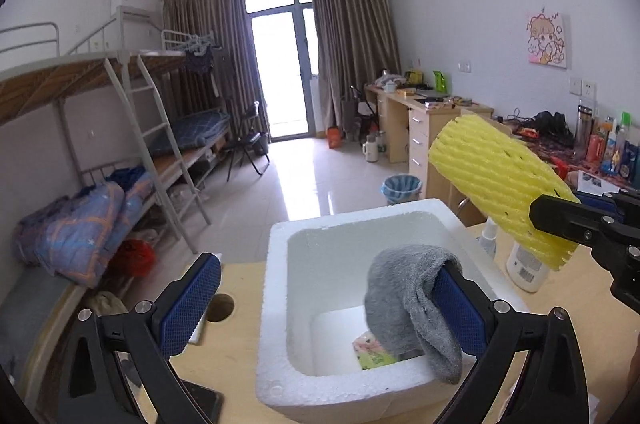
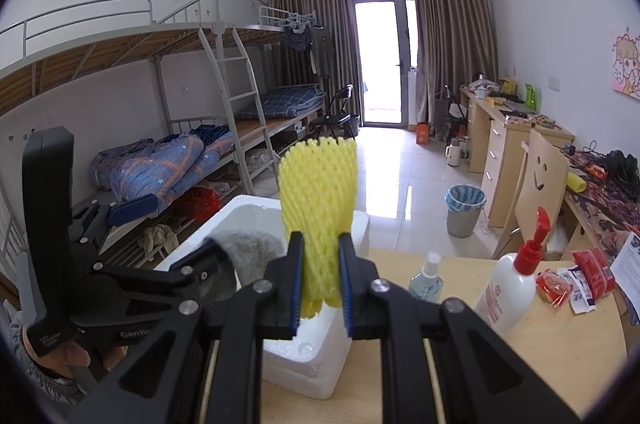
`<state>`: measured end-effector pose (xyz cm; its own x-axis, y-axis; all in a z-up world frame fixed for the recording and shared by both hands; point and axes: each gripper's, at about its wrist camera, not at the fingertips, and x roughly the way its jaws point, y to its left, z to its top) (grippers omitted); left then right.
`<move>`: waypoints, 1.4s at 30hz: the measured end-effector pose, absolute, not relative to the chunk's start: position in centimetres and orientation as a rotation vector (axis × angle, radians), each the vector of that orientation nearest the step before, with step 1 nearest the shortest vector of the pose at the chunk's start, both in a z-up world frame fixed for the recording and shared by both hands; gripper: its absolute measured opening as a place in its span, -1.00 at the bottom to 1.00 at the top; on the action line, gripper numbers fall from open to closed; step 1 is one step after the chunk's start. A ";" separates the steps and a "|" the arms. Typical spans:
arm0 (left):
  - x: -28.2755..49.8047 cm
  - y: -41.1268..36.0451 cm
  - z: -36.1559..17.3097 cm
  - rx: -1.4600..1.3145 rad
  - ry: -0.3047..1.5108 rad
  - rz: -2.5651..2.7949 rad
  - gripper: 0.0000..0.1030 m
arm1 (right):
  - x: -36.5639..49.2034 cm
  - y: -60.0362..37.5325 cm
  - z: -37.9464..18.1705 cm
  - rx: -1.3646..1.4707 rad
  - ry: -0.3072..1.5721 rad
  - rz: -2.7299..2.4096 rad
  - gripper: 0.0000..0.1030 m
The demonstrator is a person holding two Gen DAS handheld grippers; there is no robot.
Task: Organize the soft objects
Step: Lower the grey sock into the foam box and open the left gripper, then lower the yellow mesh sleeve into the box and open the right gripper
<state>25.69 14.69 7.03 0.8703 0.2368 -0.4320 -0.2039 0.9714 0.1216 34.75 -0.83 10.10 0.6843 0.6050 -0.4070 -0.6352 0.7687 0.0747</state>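
A white foam box (image 1: 276, 304) stands on the wooden table, also in the right wrist view (image 2: 312, 364). My left gripper (image 1: 320, 296) is open over the box; a grey sock (image 1: 408, 300) hangs draped over its right finger (image 1: 456, 308), dangling into the box. A small green-and-pink packet (image 1: 372, 354) lies on the box floor. My right gripper (image 2: 320, 284) is shut on a yellow foam net sleeve (image 2: 320, 199), held upright above the box's right side. The sleeve (image 1: 500, 179) and right gripper also show in the left wrist view at right.
A white pump bottle with red top (image 2: 508, 296), a small clear spray bottle (image 2: 426, 278) and red snack wrappers (image 2: 576, 276) stand on the table right of the box. A dark phone (image 1: 204, 400) lies at the table's left. Bunk beds, chair and bin stand beyond.
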 end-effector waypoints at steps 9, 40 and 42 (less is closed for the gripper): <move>25.0 15.1 7.1 0.078 0.446 0.240 0.98 | 34.1 0.2 9.9 -0.130 0.435 0.735 -0.62; 24.0 16.0 7.2 0.104 0.407 0.236 0.98 | 35.4 4.0 8.6 -0.243 0.497 0.855 -0.62; 24.0 16.3 7.1 0.094 0.413 0.243 0.98 | 35.3 4.0 8.7 -0.236 0.498 0.857 -0.62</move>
